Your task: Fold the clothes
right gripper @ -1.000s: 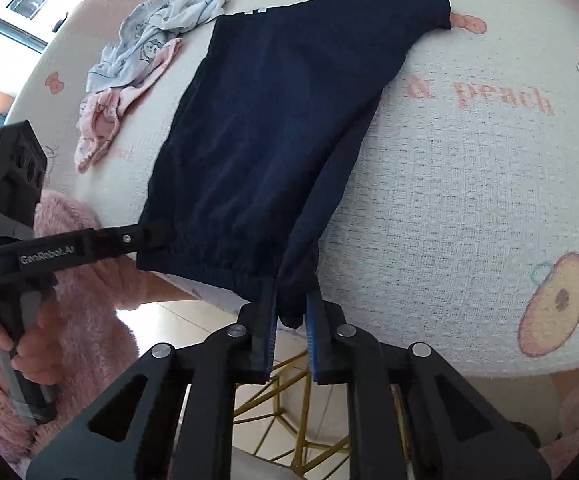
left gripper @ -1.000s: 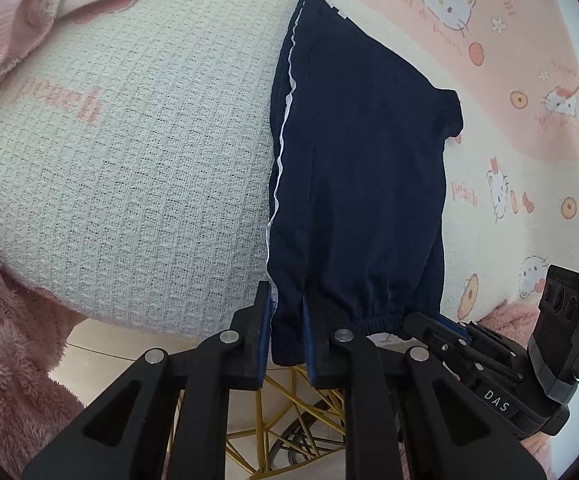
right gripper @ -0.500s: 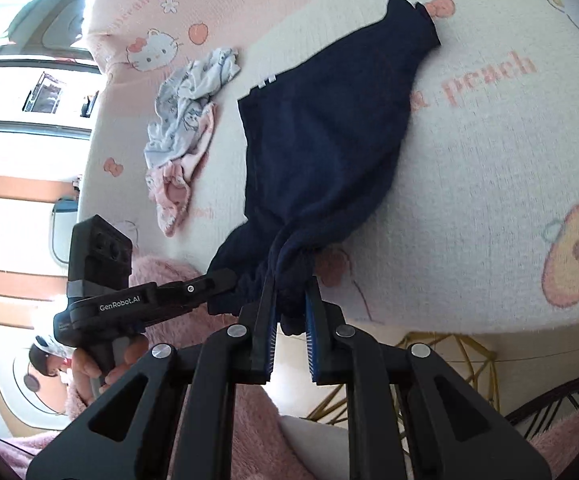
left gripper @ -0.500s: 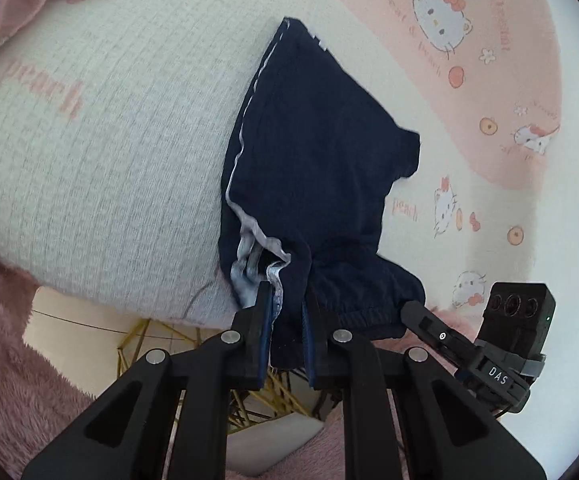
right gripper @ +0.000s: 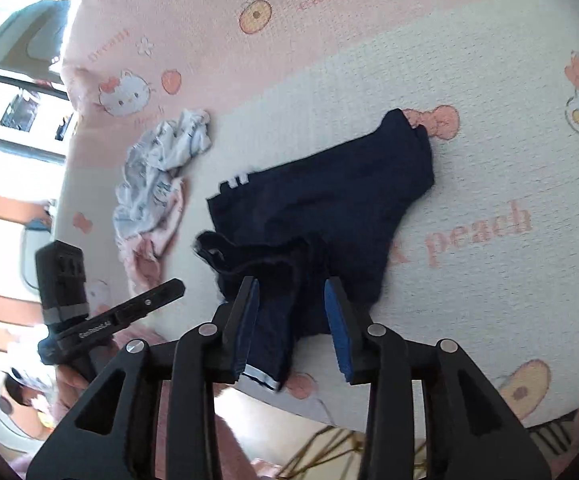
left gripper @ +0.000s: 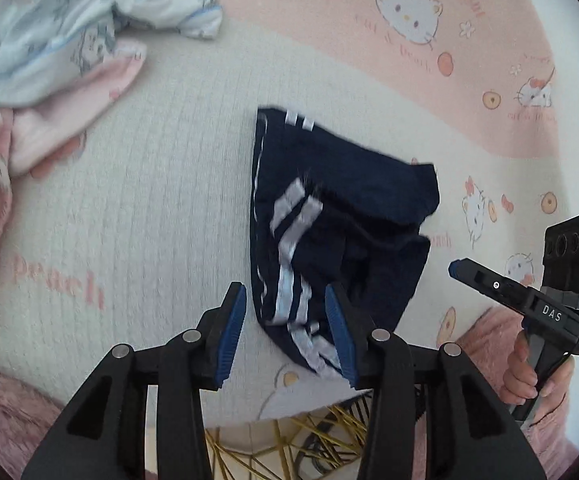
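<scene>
Navy trousers [left gripper: 349, 200] with white side stripes lie folded over on the cartoon-cat table cover [left gripper: 149, 200]. My left gripper [left gripper: 285, 296] hovers over their striped near edge; its jaws are opening and the cloth lies loose between the pads. In the right wrist view the same trousers [right gripper: 329, 200] are bunched at the near end. My right gripper [right gripper: 291, 286] is there with its jaws opening; a navy fold still hangs against the left pad without being pinched. Each gripper also shows in the other's view: right gripper [left gripper: 455, 270], left gripper [right gripper: 177, 286].
A heap of pale blue and pink clothes [left gripper: 49, 60] lies at the far left of the cover, the same heap [right gripper: 157, 168] left of the trousers. The table's near edge runs just under the grippers, with a gold wire frame [left gripper: 329, 440] below. A person's hand [left gripper: 525, 372] holds the right gripper.
Both grippers carried the trousers' near end up and forward over the rest, doubling them. Both pairs of jaws, shut on the cloth before, now stand apart and the cloth has dropped.
</scene>
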`<state>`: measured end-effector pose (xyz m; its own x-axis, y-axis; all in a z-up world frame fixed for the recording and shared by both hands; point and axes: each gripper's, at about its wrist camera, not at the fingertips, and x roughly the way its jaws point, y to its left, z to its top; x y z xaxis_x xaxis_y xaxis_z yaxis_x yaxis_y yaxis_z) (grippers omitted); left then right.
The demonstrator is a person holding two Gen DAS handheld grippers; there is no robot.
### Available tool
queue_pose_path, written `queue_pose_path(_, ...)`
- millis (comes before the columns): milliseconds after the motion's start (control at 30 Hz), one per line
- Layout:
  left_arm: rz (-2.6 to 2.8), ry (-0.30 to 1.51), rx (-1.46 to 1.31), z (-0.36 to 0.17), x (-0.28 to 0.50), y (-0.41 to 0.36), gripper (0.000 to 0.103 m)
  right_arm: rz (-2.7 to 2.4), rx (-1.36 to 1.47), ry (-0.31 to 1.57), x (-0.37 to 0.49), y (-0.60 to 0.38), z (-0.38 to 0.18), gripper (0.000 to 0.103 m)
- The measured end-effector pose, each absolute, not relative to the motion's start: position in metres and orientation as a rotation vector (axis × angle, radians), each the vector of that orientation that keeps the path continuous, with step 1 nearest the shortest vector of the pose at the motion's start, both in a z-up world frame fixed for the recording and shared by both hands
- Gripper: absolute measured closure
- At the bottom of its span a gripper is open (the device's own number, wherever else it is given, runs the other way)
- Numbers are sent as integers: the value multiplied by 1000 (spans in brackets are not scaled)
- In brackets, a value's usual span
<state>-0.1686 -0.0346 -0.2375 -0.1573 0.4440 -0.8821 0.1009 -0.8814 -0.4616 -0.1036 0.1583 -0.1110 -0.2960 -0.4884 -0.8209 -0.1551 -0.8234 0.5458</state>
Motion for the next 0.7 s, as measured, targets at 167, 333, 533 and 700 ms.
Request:
queue_pose_path(167,1946,-700,-1980,-270,-118,-18,60,-2125,1783,-693,-88,143,-127,67)
queue_pose_path(333,1946,-721,-1904,-263,-122,-18,60,-1986,1913,-542,-90,114,-168,67)
queue_pose_path(533,2059,-900,-1677,-228,-159,-65,60,-1995,1667,-713,-119,104,-138,67)
queue_pose_path(700,2288,-676,-1639,-204,-156,-86,60,-2116,1558,-815,-131,124,-116,67)
